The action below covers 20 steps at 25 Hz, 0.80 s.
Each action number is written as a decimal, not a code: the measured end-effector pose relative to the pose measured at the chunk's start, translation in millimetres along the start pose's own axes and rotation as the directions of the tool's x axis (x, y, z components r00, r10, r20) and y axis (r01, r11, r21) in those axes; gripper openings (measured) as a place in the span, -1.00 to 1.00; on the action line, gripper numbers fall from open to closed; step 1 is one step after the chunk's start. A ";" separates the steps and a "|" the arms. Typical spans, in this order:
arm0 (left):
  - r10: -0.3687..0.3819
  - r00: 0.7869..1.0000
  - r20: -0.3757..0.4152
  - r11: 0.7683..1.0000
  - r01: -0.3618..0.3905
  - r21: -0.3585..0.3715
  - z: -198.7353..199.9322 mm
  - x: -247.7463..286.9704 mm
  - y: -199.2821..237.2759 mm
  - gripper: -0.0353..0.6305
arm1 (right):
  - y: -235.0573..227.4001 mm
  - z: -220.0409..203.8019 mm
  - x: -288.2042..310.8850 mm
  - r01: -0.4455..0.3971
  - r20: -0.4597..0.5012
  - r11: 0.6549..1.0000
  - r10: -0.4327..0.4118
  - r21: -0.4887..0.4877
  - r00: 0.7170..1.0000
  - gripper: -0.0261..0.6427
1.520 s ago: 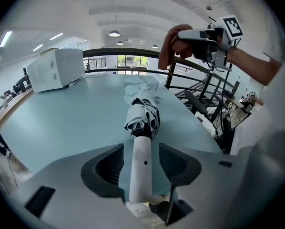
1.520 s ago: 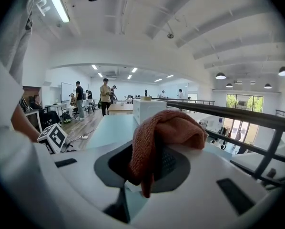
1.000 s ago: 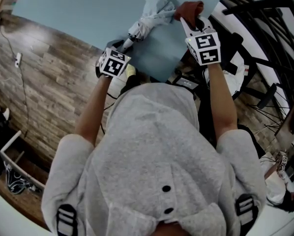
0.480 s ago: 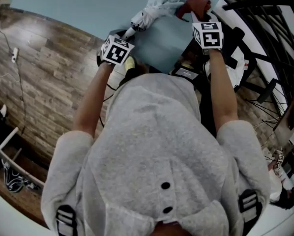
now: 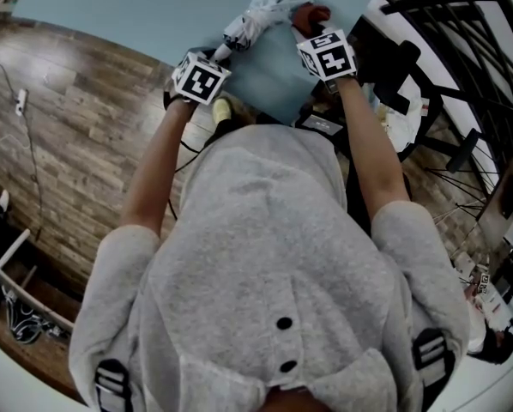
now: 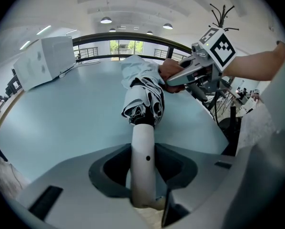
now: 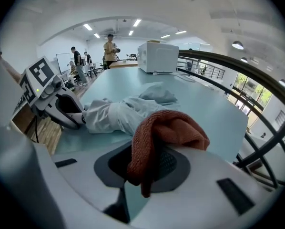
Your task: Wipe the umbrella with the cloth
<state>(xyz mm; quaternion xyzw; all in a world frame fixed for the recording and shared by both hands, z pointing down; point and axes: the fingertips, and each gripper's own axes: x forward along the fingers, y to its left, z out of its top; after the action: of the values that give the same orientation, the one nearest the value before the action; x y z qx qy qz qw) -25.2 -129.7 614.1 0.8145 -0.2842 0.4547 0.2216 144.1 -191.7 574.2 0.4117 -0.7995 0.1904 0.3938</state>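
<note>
The wiping step is only starting. The folded umbrella (image 5: 261,11) lies on the right part of the table (image 5: 128,15), with its canopy pointing far and its white handle (image 6: 143,147) toward the near left. The left gripper (image 5: 214,57) has just been closing its jaws, and they now clamp the handle between them, which steadies the umbrella. The right gripper (image 5: 310,31) is pinched narrow on a rust-red cloth (image 7: 166,128). The cloth bunches over the gripper's tips and hangs just at the canopy's right side. From the left gripper view it seems to touch the fabric, though contact is hard to confirm. The next move, as I judge it, is to press the cloth flat on the canopy and draw it along the folds toward the handle. The left grip has to hold firm meanwhile, so the umbrella neither rolls nor slides. A loose cloth may also drag the soft folds instead of rubbing them. Against the frame a second ago, the right gripper has come down and in toward the left, bringing the cloth from beside the canopy's far right edge to its flank. The left gripper has kept its place at the handle.
</note>
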 end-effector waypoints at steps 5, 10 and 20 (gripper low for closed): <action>-0.002 1.000 -0.007 1.000 0.002 0.004 1.3 0.4 -0.4 -0.42 | 6.1 1.0 0.3 -0.009 0.000 1.000 0.009 -0.012 1.000 -0.69; -0.006 1.000 -0.015 1.000 0.006 0.002 0.8 1.7 -0.9 -0.42 | 11.8 0.3 2.3 -0.014 -0.005 1.000 0.014 0.002 1.000 -0.69; -0.006 1.000 -0.018 1.000 0.006 0.005 0.7 0.7 0.8 -0.42 | 32.1 -0.1 9.6 -0.045 -0.009 0.999 0.045 -0.016 0.999 -0.69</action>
<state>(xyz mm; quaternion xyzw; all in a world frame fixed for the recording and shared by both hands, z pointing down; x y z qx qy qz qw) -25.1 -130.9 614.4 0.8117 -0.2786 0.4623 0.2234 114.9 -177.7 582.4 0.3895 -0.8083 0.1945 0.3963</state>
